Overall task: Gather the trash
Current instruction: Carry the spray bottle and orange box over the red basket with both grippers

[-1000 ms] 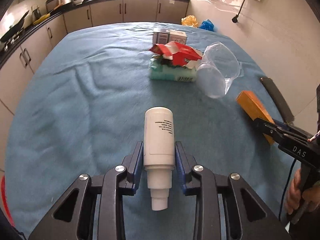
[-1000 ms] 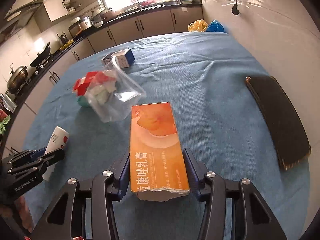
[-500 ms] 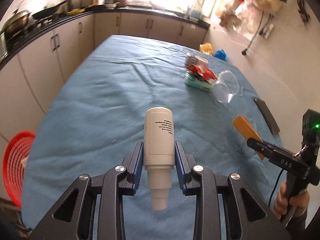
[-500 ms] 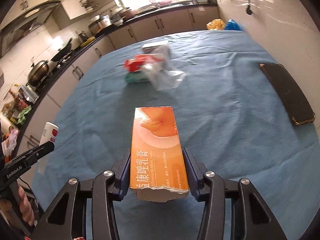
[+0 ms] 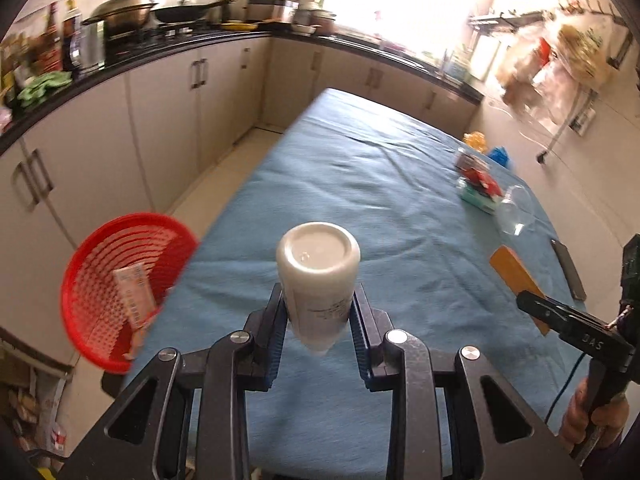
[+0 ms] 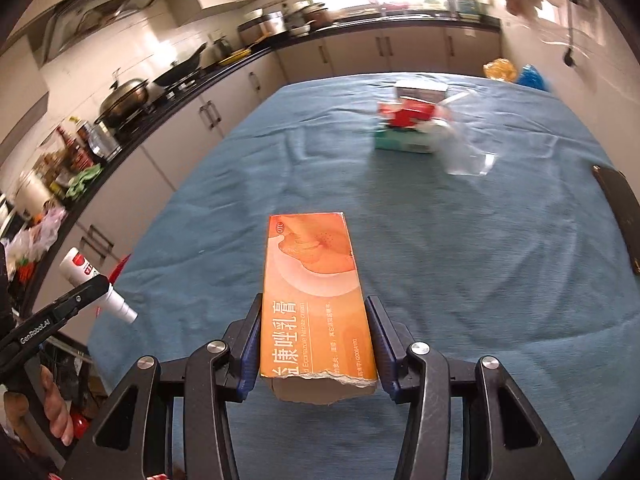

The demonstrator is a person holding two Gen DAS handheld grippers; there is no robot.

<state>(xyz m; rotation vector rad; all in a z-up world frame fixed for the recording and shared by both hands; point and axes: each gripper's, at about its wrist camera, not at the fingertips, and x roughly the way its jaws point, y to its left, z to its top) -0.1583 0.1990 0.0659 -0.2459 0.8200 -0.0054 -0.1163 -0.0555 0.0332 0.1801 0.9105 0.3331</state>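
Your left gripper clamps the white bottle at frame centre, base tipped toward the lens, over the blue table's near edge. The red basket sits lower left, off the table, with a wrapper inside. Your right gripper pinches the orange box by its sides at centre, angled down over the cloth. Remaining trash lies upper right.

Both grippers are black with blue ribbed pads and silver screws. The left gripper reads "GenRobot.AI". The right gripper reads "DAS".
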